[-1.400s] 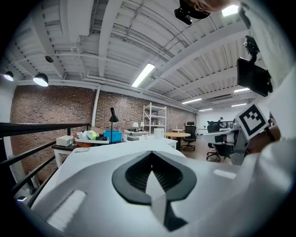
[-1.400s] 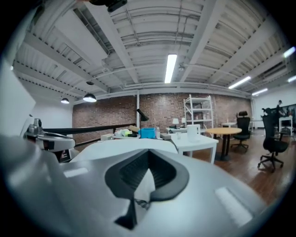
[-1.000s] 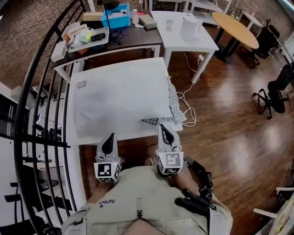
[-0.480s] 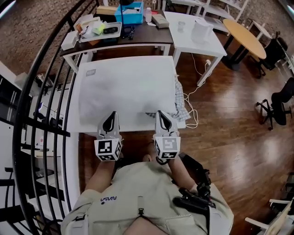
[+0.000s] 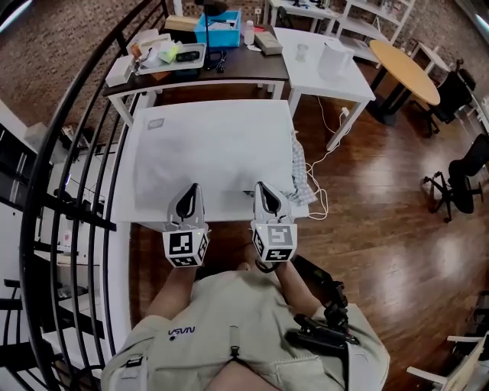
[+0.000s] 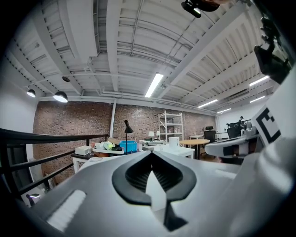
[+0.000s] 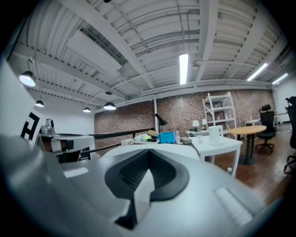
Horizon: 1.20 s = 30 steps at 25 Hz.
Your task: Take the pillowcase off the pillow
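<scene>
The head view looks steeply down from above the person, close over the left gripper (image 5: 191,195) and right gripper (image 5: 263,195) at lower centre, with the pillow (image 5: 214,153) on its white table (image 5: 122,218) mid-frame.

Each gripper view sits low, right behind its own jaws, which fill the lower half of the frame. Both face nearly level across the room and tilt up to the ceiling (image 6: 138,51).

All three views share the blue bin (image 5: 221,17) and the round wooden table (image 5: 401,59), far off at mid-frame in both gripper views. Each gripper view catches the other gripper at its side edge.
</scene>
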Each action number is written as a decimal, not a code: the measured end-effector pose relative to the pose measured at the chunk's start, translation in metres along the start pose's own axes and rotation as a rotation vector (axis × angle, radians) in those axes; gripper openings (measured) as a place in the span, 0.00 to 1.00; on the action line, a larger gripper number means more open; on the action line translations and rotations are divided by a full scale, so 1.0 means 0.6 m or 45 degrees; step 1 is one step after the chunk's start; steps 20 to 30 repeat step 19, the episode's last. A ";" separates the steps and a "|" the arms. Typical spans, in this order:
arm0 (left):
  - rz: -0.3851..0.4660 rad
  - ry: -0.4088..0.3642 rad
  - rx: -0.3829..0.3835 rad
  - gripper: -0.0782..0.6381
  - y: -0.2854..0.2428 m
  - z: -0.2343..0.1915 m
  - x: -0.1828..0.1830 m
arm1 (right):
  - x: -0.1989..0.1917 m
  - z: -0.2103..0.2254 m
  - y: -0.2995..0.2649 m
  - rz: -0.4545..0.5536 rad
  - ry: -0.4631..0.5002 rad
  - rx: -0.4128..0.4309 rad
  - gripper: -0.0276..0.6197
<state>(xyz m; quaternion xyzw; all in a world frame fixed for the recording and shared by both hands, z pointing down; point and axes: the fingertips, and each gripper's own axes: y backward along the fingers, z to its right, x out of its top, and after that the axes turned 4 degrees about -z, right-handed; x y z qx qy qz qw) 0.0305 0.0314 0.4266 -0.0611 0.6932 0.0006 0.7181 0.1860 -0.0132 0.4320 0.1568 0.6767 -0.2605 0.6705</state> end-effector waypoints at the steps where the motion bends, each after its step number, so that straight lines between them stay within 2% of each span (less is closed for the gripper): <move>1: 0.002 0.000 -0.003 0.11 0.001 0.001 0.000 | -0.001 -0.002 0.000 -0.001 0.004 0.002 0.05; 30: -0.027 0.009 -0.043 0.11 0.007 0.017 -0.020 | -0.008 0.003 0.006 -0.019 0.040 -0.009 0.05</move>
